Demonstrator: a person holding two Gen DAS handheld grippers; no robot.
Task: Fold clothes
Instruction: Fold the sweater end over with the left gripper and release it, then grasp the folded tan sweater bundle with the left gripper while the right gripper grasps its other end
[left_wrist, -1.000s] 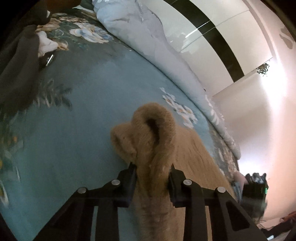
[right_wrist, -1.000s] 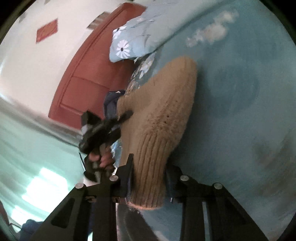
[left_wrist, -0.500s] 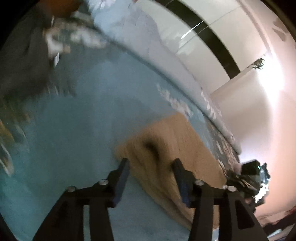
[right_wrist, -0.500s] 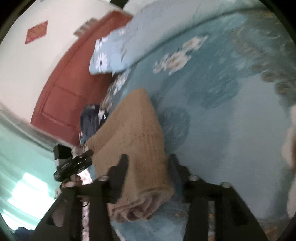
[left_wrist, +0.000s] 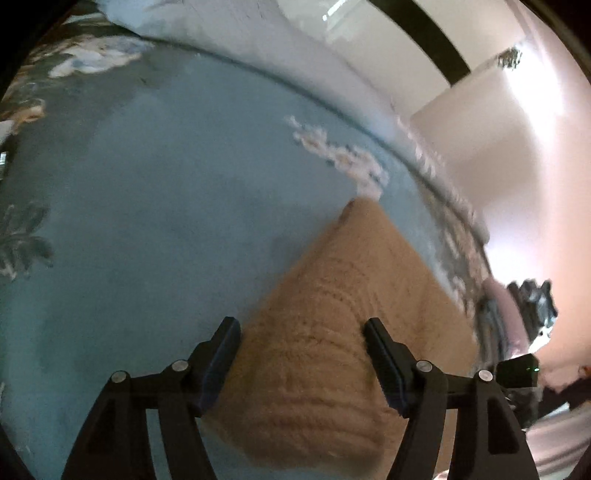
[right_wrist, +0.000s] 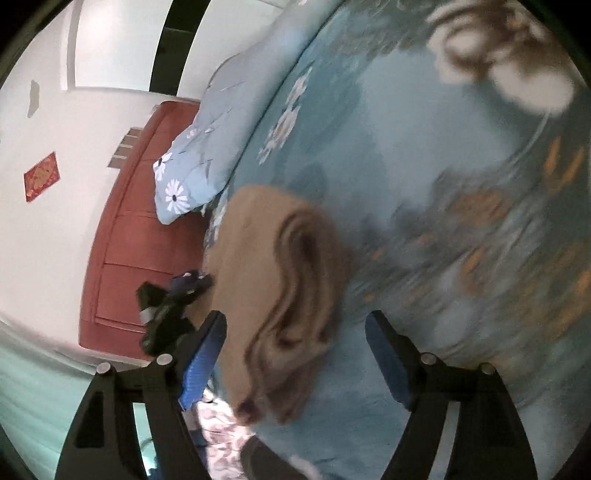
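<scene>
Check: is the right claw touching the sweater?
Apart. Right wrist view: right claw is open, and bedspread shows between the sweater and the far finger.

- Bed (left_wrist: 155, 206): covered with a teal spread printed with white and orange flowers.
- Sweater (left_wrist: 332, 347): tan knit, folded, lies flat on the spread near the bed's edge; layered folds show at one end (right_wrist: 291, 295).
- Quilt (left_wrist: 258, 48): pale blue, bunched along the far side of the bed; daisy print visible (right_wrist: 195, 166).
</scene>
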